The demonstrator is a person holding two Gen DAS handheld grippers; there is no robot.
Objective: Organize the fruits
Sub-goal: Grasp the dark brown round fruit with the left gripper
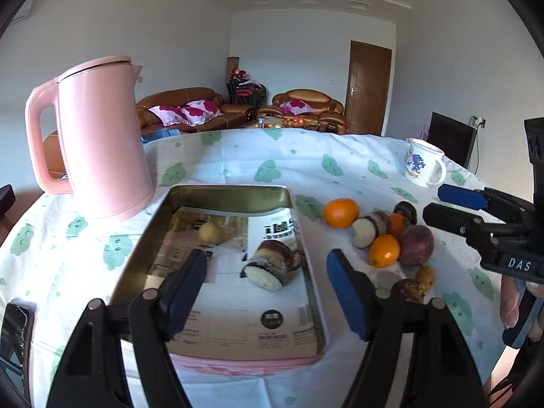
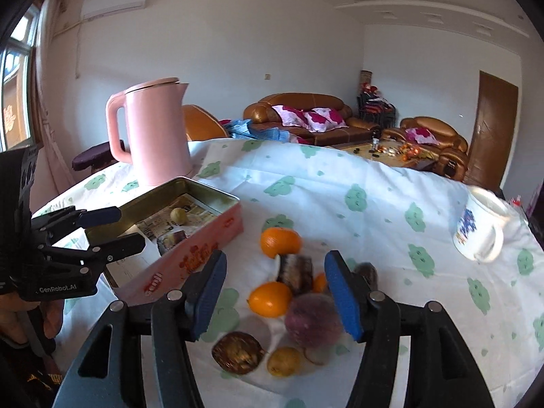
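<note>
While fruit pile [image 2: 292,292] crowds tin [image 1: 299,210], tablecloth [image 2: 340,183] bare beyond.

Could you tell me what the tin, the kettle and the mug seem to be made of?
Tin: likely thin metal, with a glossy gold inside that reflects and pink printed outer walls.
Kettle: smooth matte pink shell, probably plastic or coated steel; the look leaves it open.
Mug: glossy white with a printed picture, likely ceramic or enamel.
</note>
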